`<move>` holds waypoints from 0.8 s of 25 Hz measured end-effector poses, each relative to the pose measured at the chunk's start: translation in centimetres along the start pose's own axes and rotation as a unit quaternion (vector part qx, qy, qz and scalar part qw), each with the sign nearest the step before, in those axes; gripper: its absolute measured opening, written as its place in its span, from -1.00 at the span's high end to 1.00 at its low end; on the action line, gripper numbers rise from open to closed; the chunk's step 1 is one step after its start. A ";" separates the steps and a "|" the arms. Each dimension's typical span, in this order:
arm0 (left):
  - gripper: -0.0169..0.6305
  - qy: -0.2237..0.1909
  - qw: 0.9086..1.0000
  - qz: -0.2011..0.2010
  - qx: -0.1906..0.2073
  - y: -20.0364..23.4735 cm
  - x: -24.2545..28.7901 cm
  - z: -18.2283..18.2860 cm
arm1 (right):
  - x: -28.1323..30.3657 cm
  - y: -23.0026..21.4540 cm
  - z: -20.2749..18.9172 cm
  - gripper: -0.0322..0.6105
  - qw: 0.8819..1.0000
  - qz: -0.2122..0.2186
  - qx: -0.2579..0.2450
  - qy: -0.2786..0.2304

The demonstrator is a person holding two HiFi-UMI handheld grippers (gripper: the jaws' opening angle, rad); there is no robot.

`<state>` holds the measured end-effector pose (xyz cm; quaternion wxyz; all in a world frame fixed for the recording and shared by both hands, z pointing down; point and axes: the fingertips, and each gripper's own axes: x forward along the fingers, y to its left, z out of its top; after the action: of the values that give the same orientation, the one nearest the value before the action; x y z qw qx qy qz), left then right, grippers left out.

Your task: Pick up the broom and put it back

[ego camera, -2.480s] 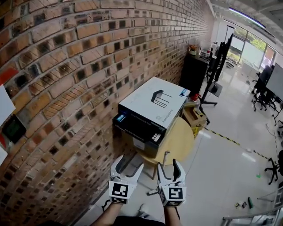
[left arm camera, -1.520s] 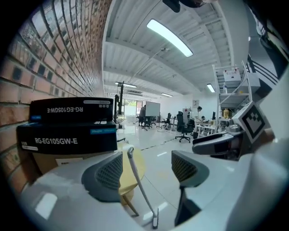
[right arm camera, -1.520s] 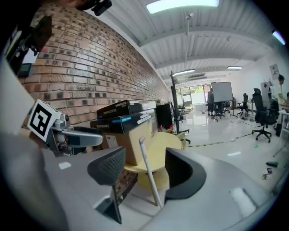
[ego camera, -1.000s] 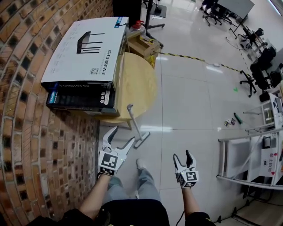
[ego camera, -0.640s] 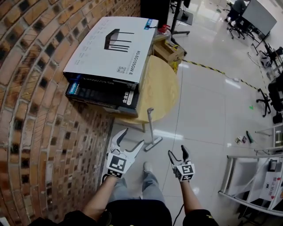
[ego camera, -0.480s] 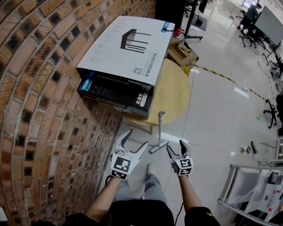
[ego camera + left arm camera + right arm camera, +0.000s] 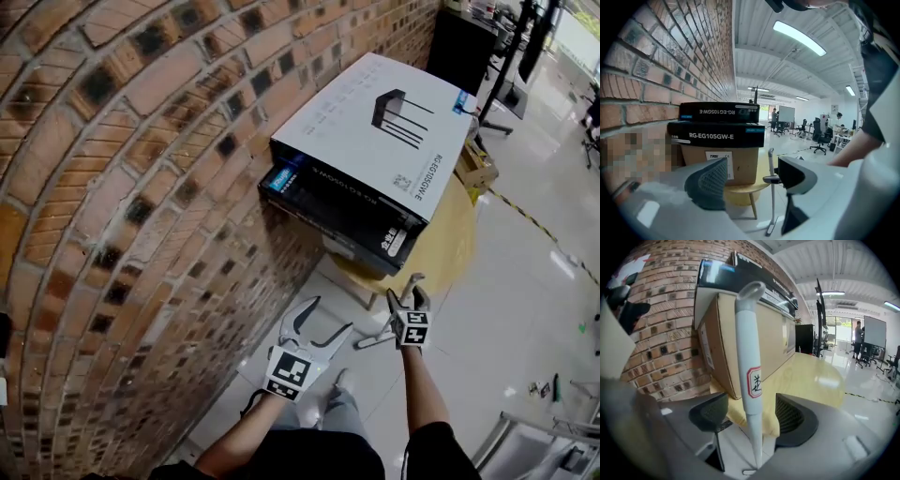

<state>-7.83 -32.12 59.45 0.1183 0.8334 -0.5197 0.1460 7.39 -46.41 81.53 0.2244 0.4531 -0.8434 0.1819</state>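
The broom has a white handle with a red-edged label and stands upright on the floor beside the round wooden table. In the right gripper view the handle rises between the two dark pads of my right gripper. The jaws are closing, with a gap still showing on each side. In the head view my right gripper is at the handle's top, and the broom's foot rests on the tiles below. My left gripper hangs open and empty lower left. Its own view frames the broom between its pads.
A brick wall runs close along the left. Two stacked flat cartons lie on the round table and overhang it. Glossy white floor tiles stretch to the right, where office chairs and stands are far off.
My right gripper has swept forward and down to the broom, so the handle now stands between its jaws. The left gripper drifted forward a little. The head view has swung toward the wall.
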 end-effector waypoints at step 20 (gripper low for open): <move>-0.02 -0.013 1.000 -0.017 -0.014 0.4 -0.8 0.8 | -6.9 -0.2 -5.2 0.69 0.995 -0.052 0.045 0.074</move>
<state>-8.42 -31.92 58.40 0.1255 0.8423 -0.5090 0.1258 12.03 -39.16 82.20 0.2748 0.4909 -0.7908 0.2412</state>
